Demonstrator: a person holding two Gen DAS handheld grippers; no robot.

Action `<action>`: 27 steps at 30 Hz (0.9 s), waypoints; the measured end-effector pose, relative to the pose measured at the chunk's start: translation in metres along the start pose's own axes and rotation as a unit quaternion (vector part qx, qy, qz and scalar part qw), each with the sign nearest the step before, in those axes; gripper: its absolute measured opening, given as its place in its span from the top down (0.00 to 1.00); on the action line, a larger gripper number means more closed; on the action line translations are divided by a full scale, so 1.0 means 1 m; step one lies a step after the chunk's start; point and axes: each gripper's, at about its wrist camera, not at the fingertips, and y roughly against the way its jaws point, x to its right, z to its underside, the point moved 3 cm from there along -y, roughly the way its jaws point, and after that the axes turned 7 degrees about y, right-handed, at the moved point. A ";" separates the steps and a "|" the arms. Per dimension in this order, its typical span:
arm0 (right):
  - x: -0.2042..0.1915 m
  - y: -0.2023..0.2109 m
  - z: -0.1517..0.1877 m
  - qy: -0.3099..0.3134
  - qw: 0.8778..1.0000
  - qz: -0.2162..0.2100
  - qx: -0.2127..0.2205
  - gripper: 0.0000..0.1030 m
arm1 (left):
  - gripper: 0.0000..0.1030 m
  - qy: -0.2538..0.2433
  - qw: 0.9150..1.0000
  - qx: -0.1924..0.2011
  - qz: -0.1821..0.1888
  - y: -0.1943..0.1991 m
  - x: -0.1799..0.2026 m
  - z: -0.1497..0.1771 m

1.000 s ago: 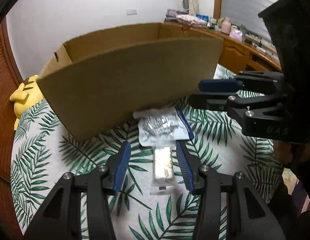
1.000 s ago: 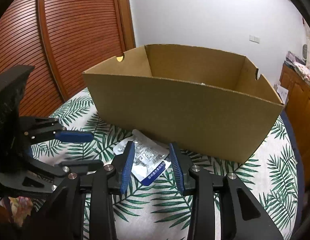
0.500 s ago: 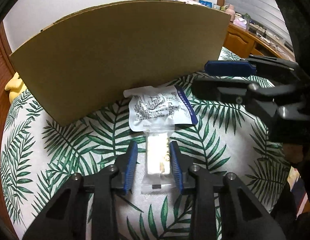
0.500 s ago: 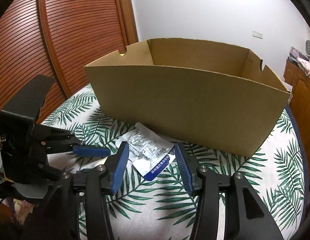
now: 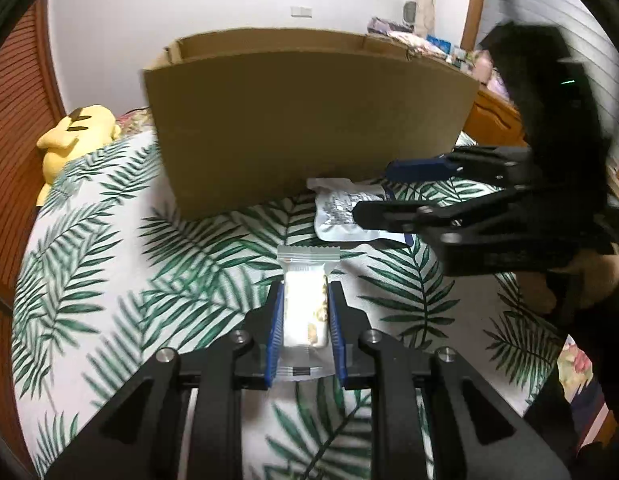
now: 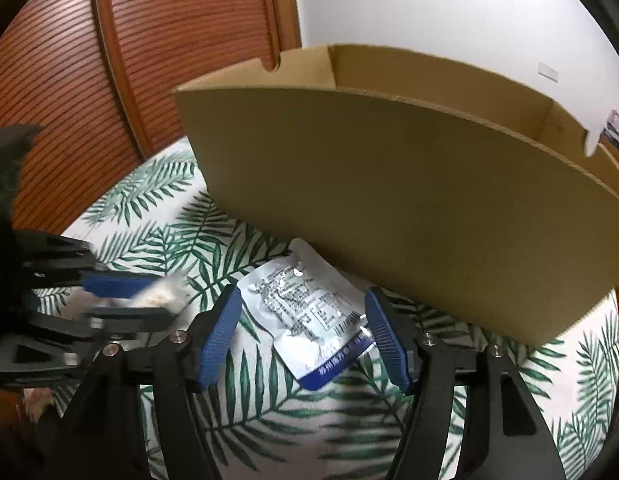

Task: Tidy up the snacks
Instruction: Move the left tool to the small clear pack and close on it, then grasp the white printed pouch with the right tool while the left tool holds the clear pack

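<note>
My left gripper (image 5: 305,292) is shut on a clear-wrapped white snack bar (image 5: 305,308) and holds it above the leaf-print tablecloth. It also shows blurred in the right wrist view (image 6: 159,294). My right gripper (image 6: 303,300) is open, its blue fingers either side of a silver pouch with a blue edge (image 6: 309,312) lying flat beside the cardboard box (image 6: 409,208). In the left wrist view the right gripper (image 5: 373,192) is over that pouch (image 5: 337,216), in front of the box (image 5: 309,120).
The leaf-print table (image 5: 109,260) holds the open box. A yellow plush toy (image 5: 75,136) lies at the far left. A wooden slatted door (image 6: 109,60) stands behind the table. A cluttered wooden counter (image 5: 489,96) runs behind the box.
My left gripper closed on the snack bar and lifted it back from the pouch. My right gripper opened wider and moved down around the silver pouch.
</note>
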 end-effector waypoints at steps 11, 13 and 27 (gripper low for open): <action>-0.010 -0.026 0.004 0.017 0.998 -0.004 -0.055 0.30 | 0.81 0.029 0.999 0.030 0.008 0.032 -0.013 0.015; -0.012 -0.026 0.007 0.025 0.998 0.006 -0.058 0.30 | 0.81 0.030 0.999 0.034 0.008 0.037 -0.013 0.018; -0.024 -0.013 0.021 0.016 0.997 0.047 -0.067 0.59 | 0.81 0.044 0.997 0.063 0.019 0.062 -0.013 0.020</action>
